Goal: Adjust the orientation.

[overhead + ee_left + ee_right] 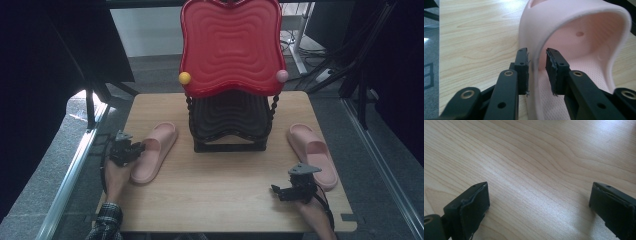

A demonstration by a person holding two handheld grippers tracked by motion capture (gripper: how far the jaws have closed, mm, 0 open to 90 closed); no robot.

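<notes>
left gripper [537,56] straddles the strap edge of the left pink slipper [154,150] on the table's [215,200] left side, one pad touching, not clamped; right gripper [283,192] gapes wide over bare wood.

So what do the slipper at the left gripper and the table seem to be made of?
Slipper: looks like soft moulded foam or rubber, matte pink; its strap is one smooth piece with a rounded edge, and the footbed has a fine dotted texture. Table: wood or wood-look laminate, light, with printed-looking grain and a slight sheen.
</notes>
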